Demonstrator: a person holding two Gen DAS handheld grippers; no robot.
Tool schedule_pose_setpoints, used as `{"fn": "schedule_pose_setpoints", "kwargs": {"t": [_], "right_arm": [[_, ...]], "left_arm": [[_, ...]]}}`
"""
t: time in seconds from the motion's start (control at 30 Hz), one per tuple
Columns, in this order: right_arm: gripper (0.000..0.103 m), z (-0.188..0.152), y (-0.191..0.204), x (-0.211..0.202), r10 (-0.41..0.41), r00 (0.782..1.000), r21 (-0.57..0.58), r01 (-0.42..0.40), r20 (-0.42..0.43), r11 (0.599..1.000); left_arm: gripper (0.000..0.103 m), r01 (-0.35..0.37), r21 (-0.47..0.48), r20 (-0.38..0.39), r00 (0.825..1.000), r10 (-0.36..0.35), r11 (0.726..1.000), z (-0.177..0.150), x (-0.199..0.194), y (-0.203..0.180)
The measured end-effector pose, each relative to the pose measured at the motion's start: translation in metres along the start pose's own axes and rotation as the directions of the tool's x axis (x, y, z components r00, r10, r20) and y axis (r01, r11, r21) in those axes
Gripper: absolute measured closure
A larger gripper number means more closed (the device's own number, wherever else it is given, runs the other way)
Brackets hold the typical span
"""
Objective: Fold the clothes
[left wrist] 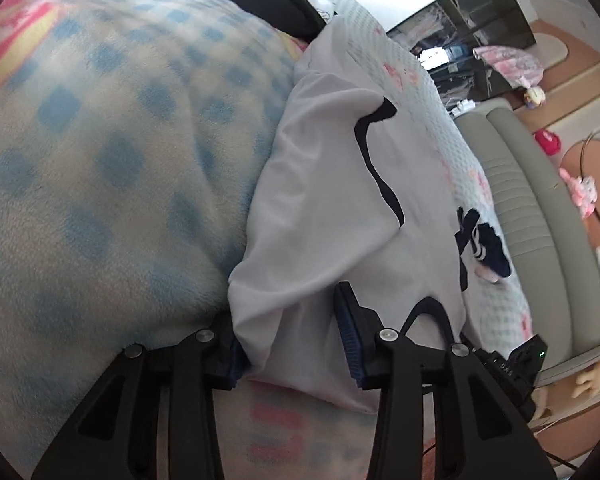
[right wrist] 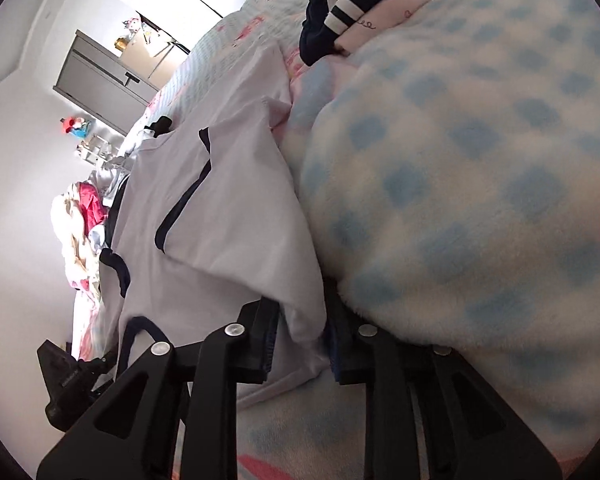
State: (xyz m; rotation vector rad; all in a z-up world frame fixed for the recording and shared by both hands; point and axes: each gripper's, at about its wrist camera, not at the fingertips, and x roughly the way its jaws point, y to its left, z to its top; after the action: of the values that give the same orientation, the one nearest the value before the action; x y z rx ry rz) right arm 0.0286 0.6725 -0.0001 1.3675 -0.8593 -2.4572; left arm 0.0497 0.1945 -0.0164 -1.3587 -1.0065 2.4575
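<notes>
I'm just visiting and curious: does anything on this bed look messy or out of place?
Yes. The white shirt lies rumpled, one side bunched against the blue checked blanket. A dark striped sock lies loose beside it on the bedsheet.

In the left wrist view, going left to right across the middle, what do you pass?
Blue-checked fleece blanket → white garment with dark trim → dark striped sock → grey padded bed edge → pink toy on the floor.

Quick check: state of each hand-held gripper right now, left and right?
Left hand-held gripper: open, jaws apart around a fold of the white shirt, not pinching it.
Right hand-held gripper: shirt hem between the jaws; whether it is clamped cannot be told.
</notes>
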Motion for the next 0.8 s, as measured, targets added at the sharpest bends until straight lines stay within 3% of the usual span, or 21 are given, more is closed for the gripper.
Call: {"fn": "schedule_pose_setpoints", "kwargs": {"t": [0.07, 0.1, 0.17, 0.27, 0.3, 0.47, 0.6, 0.8], "right_arm": [[0.067, 0.002, 0.005, 0.007, 0.007, 1.0, -0.022, -0.007, -0.024, 1.0], [0.058, 0.003, 0.008, 0.01, 0.013, 0.999, -0.032, -0.015, -0.037, 0.999], [0.052, 0.005, 0.013, 0.011, 0.022, 0.999, -0.043, -0.024, -0.047, 0.999], [0.09, 0.003, 0.024, 0.003, 0.001, 1.0, -0.097, -0.003, -0.022, 0.995], [0.096, 0.001, 0.03, -0.002, -0.012, 1.0, -0.132, 0.012, 0.0, 0.991], [0.101, -0.005, 0.056, -0.048, -0.011, 0.994, -0.266, 0.039, 0.106, 0.963], [0.101, -0.005, 0.074, -0.078, 0.031, 0.988, -0.308, 0.017, 0.15, 0.951], [0.101, -0.011, 0.075, -0.102, 0.035, 0.992, -0.327, 0.006, 0.119, 0.945]], "left_arm": [[0.069, -0.024, 0.027, 0.01, 1.0, 0.024, 0.999, 0.0, -0.004, -0.002], [0.075, -0.035, 0.039, 0.016, 0.999, 0.034, 0.999, 0.001, -0.006, -0.003], [0.09, -0.026, 0.036, 0.043, 0.999, 0.024, 0.999, 0.002, -0.014, -0.002], [0.094, -0.052, 0.073, 0.084, 0.995, 0.046, 0.996, 0.0, -0.027, -0.006], [0.094, -0.064, 0.093, 0.095, 0.994, 0.055, 0.994, -0.001, -0.033, -0.01], [0.095, -0.034, 0.129, 0.14, 0.99, 0.016, 0.991, 0.003, -0.064, -0.029], [0.095, -0.033, 0.167, 0.161, 0.987, 0.006, 0.985, 0.006, -0.083, -0.042], [0.095, -0.003, 0.143, 0.143, 0.99, -0.018, 0.99, -0.005, -0.103, -0.033]]}}
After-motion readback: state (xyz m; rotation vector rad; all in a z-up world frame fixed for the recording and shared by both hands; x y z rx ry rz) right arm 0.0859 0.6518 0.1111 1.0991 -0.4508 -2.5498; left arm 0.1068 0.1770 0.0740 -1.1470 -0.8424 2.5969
